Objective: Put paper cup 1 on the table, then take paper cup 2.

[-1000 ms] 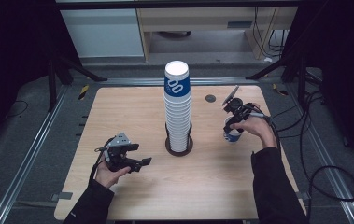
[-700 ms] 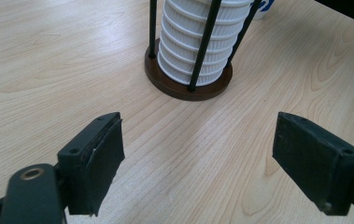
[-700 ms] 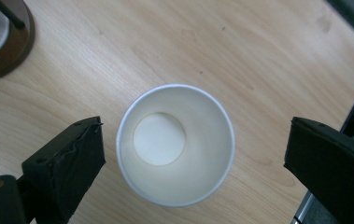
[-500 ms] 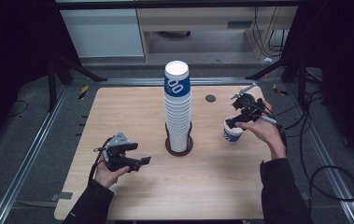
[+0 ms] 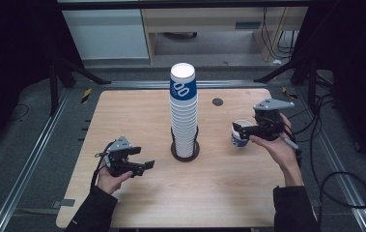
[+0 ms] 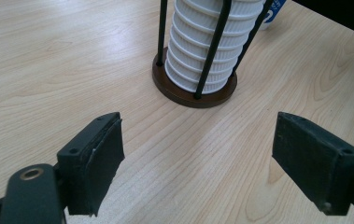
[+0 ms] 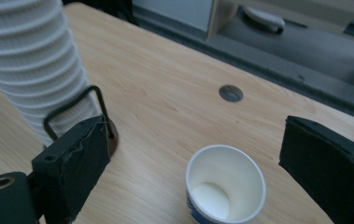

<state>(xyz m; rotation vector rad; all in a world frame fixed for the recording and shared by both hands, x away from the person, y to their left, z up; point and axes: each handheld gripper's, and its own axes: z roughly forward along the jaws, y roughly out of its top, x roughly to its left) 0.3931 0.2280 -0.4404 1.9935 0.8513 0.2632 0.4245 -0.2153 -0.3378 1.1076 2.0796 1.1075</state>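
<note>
High view: a tall stack of white paper cups with a blue band on the topmost one (image 5: 183,113) is seen standing in a round brown base with thin black upright rods (image 5: 185,151) at the middle of the pale wooden surface (image 5: 137,111). A single white paper cup with blue print (image 5: 241,135) is seen upright between the stack and the right edge of the surface, its mouth open to the top. The right tongs (image 5: 242,131) are held by a hand (image 5: 279,147) just beside and above this cup, nearer the right edge, with the jaws pointed toward the stack.

In the right gripper view the cup (image 7: 225,189) is seen below and between the two black jaws, apart from both pads; the right tongs (image 7: 193,172) are released, though their jaws have just been closing somewhat, with nothing pressed between them. A small dark round hole (image 7: 230,93) is seen in the surface beyond the cup.

The left tongs (image 5: 144,163) are held near the front left corner of the surface, pointed at the base. In the left gripper view they (image 6: 195,154) are spread wide and released, with bare wood between the jaws.
</note>
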